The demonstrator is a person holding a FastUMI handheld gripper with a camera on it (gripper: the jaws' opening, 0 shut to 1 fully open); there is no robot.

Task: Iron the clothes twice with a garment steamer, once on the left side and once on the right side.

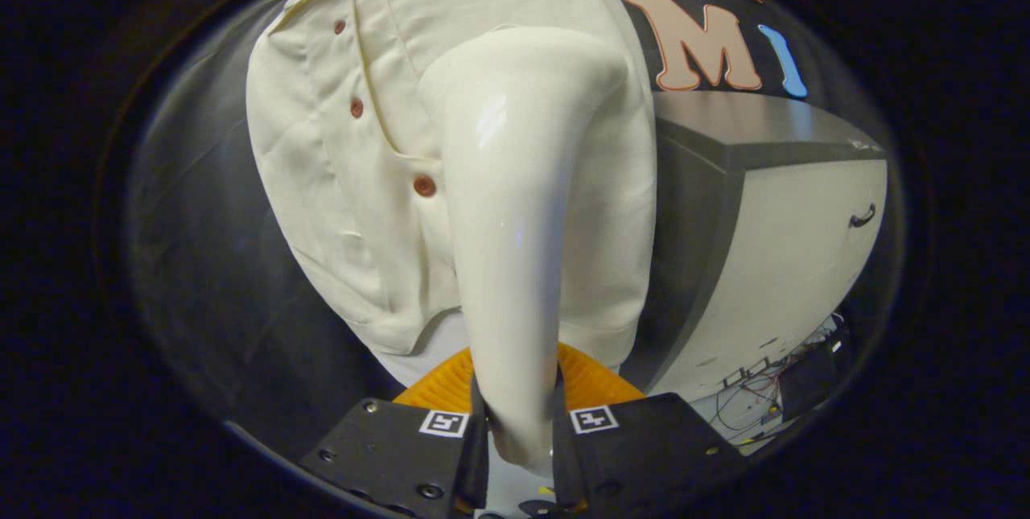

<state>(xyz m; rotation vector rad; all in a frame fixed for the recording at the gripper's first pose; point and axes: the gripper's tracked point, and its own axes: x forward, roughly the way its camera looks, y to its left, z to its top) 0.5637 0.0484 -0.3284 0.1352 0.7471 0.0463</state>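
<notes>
Gripper view: the gripper (519, 430), both black fingers (402, 451) clamped on the glossy cream handle of the garment steamer (515, 205) (smooth, curved plastic), holds its head against the cream buttoned shirt (338, 165), an orange ribbed piece (595, 382) just behind the fingers, beside a white cabinet (797, 261).

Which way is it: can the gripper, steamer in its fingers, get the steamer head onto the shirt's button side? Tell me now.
Probably yes. The gripper is shut on the white garment steamer, whose head already sits against the cream shirt, beside the row of brown buttons. Nothing stands between them; the cabinet is off to the side.
</notes>
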